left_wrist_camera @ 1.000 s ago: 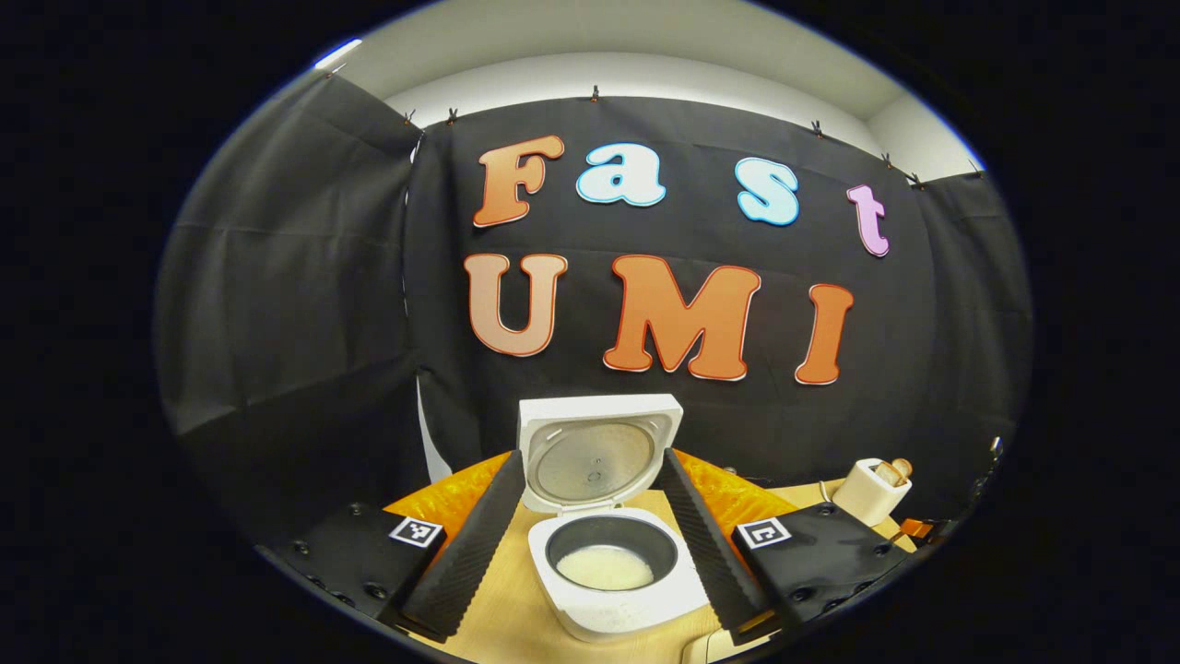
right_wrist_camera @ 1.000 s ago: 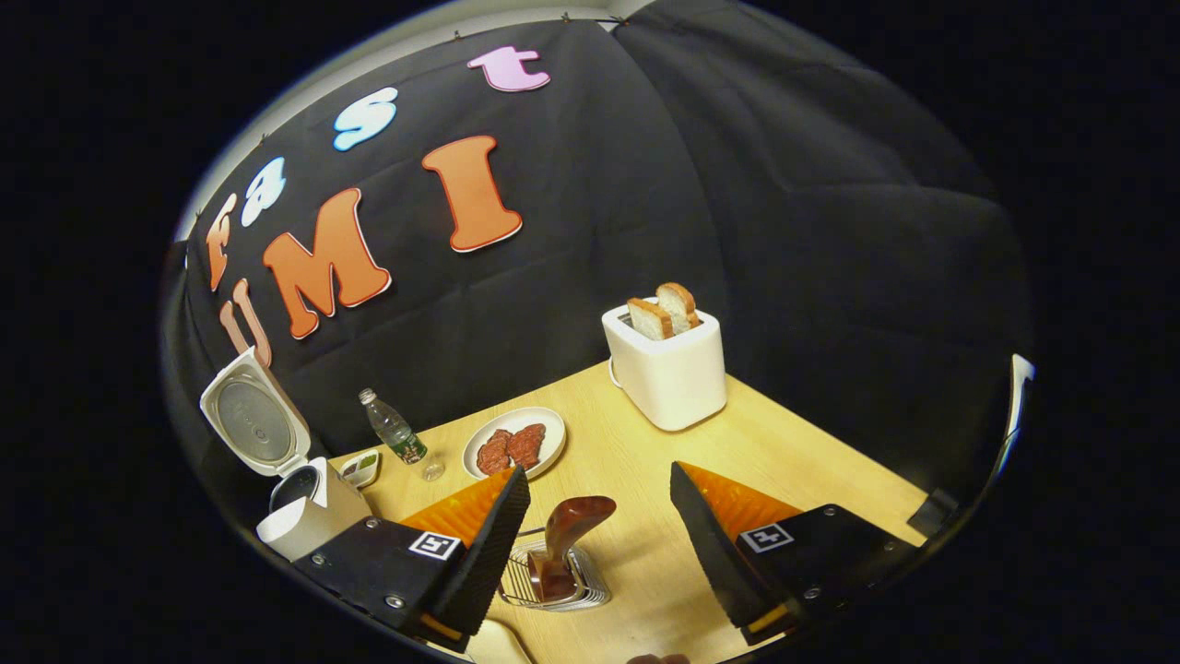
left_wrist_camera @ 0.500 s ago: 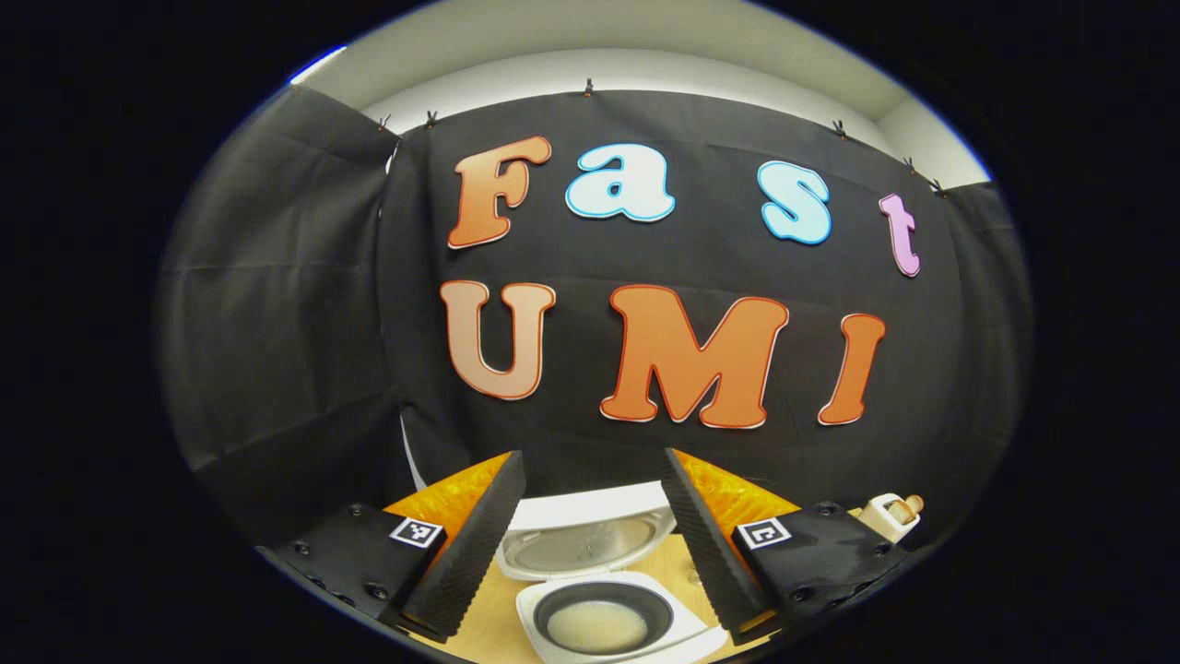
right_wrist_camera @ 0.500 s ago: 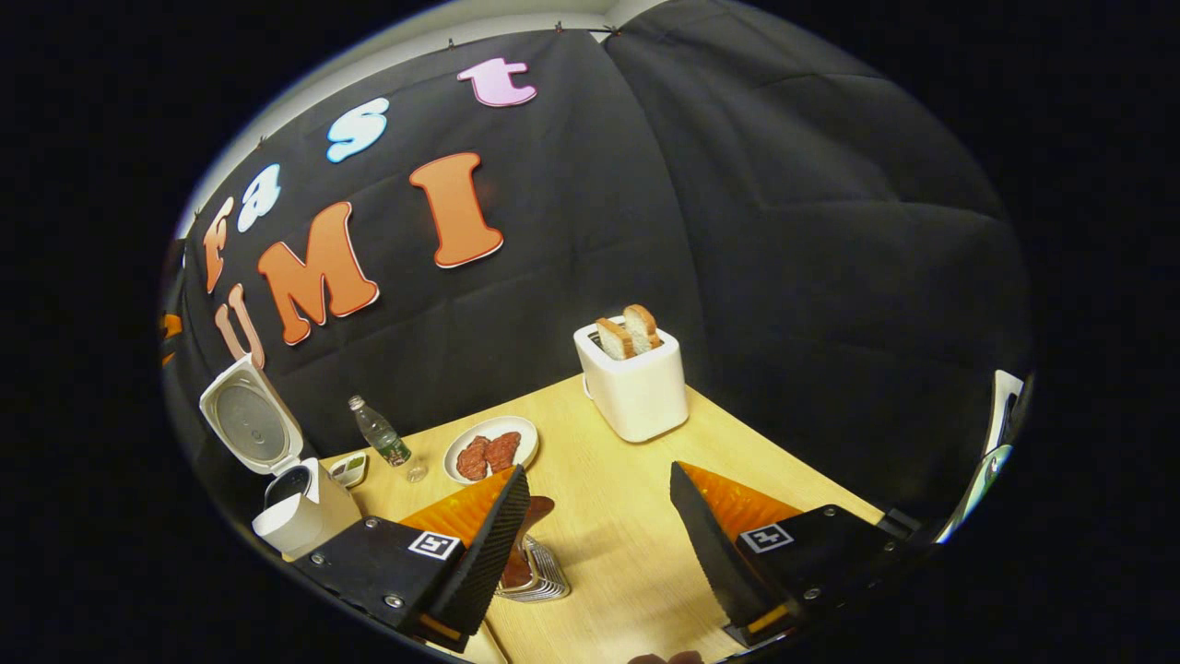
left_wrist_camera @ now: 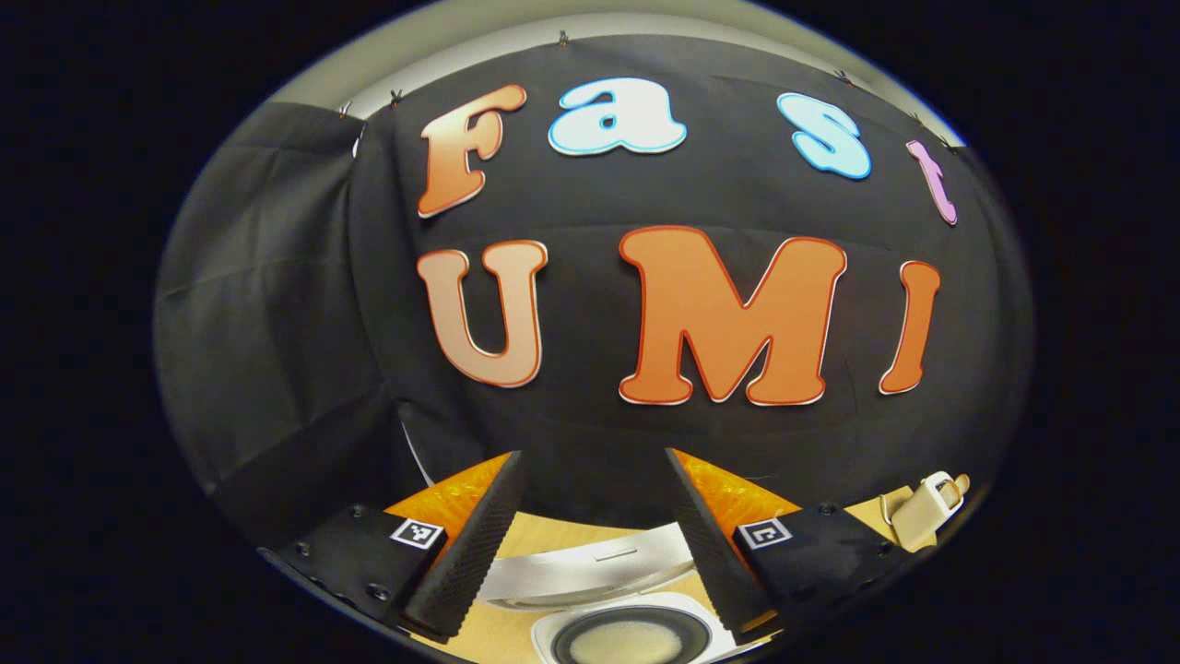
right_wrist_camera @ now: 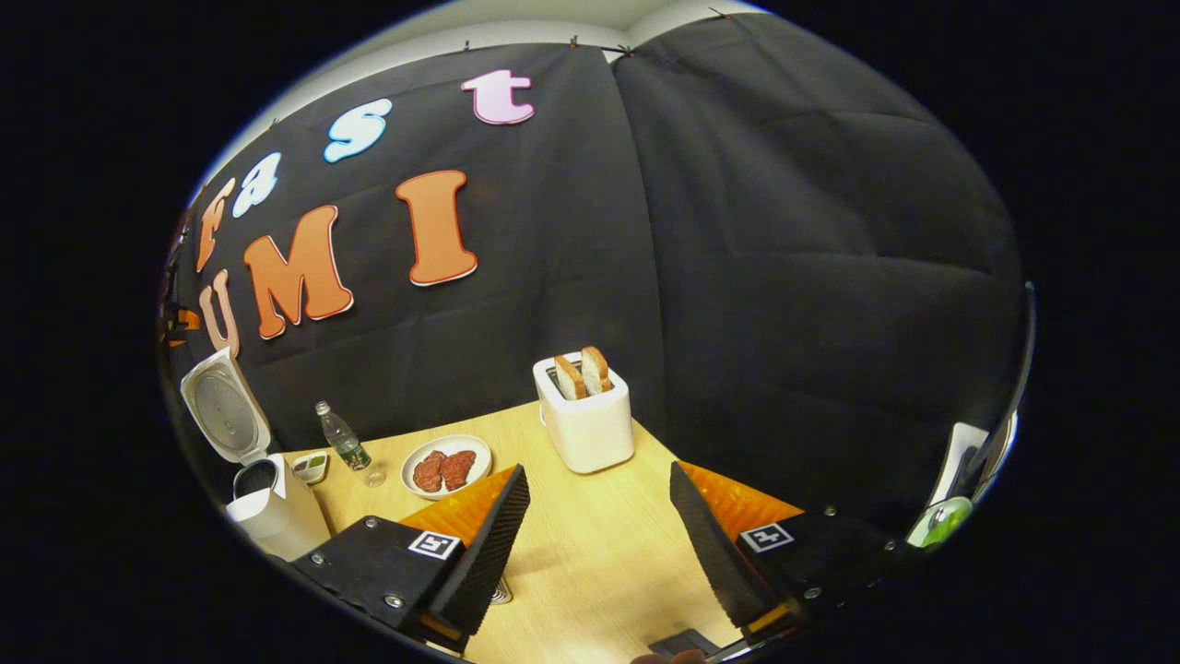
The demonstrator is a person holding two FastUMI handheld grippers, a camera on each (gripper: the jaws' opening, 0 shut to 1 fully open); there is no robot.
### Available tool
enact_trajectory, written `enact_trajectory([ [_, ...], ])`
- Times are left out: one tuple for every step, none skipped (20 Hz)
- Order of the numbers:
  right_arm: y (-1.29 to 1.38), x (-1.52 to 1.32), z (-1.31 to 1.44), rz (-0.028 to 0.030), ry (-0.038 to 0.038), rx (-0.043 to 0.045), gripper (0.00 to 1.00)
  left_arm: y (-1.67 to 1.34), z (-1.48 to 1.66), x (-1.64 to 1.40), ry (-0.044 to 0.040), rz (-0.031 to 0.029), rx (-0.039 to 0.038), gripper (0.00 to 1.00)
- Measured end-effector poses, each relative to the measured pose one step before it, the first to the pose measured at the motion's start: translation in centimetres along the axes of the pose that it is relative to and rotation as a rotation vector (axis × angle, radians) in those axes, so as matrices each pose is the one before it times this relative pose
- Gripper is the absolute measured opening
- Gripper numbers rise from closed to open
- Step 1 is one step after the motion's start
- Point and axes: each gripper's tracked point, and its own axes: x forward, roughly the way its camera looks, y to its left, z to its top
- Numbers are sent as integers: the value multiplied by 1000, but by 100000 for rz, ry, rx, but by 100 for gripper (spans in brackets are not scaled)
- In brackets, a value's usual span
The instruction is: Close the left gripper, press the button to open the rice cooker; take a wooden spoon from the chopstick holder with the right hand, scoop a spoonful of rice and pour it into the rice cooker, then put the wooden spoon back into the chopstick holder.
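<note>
The white rice cooker (left_wrist_camera: 553, 636) lies at the bottom edge of the left gripper view. Its lid (left_wrist_camera: 590, 564) is up and pale rice (left_wrist_camera: 627, 643) lies in the dark pot. My left gripper (left_wrist_camera: 592, 456) hovers above it, open, with nothing between the fingers. In the right gripper view the same cooker (right_wrist_camera: 272, 512) stands at the far left with its lid (right_wrist_camera: 223, 412) raised. My right gripper (right_wrist_camera: 597, 468) is open and empty over the wooden table (right_wrist_camera: 599, 553). A sliver of the wire chopstick holder (right_wrist_camera: 501, 591) peeks out beside its left finger.
A white toaster (right_wrist_camera: 585, 422) with two bread slices stands near the back wall, also seen as the toaster (left_wrist_camera: 925, 509) at far right. A plate of meat (right_wrist_camera: 446, 468), a small bottle (right_wrist_camera: 342, 441) and a little dish (right_wrist_camera: 311, 466) sit between cooker and toaster.
The left gripper has risen and tilted up, so the cooker slid to the view's bottom. The right gripper drew back from the holder, leaving the spoon there, and both slipped under its left finger.
</note>
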Motion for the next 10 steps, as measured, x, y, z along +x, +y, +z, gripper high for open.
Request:
enact_trajectory([
  [119,-762,1143,119,-1762,-2460,95,362,-828,805,2046,952,50,100],
  [210,-606,1062,280,-1548,-2409,94,226,-641,701,1558,922,845,100],
  [337,-559,1151,632,-701,-1766,94,285,-532,573,1494,1127,815,100],
  [319,-685,1123,881,-468,-1051,95,114,-465,681,1561,478,274,100],
  [544,-680,1442,1633,-1557,-525,95,104,-402,643,1221,-106,-757,100],
  [404,-615,1195,1295,-1453,-95,95,30,-480,431,1464,-217,-1497,100],
  [431,-517,1072,858,-655,835,95,8,-747,386,1631,-53,-1652,100],
  [379,-450,723,1121,-392,973,95,-44,-633,240,1701,-328,-1809,100],
  [620,-450,932,1315,-1390,1045,95,31,-787,205,1811,-191,-1972,100],
  [569,-421,1107,1686,-2012,859,95,-114,-824,-48,2042,-538,-1681,100],
])
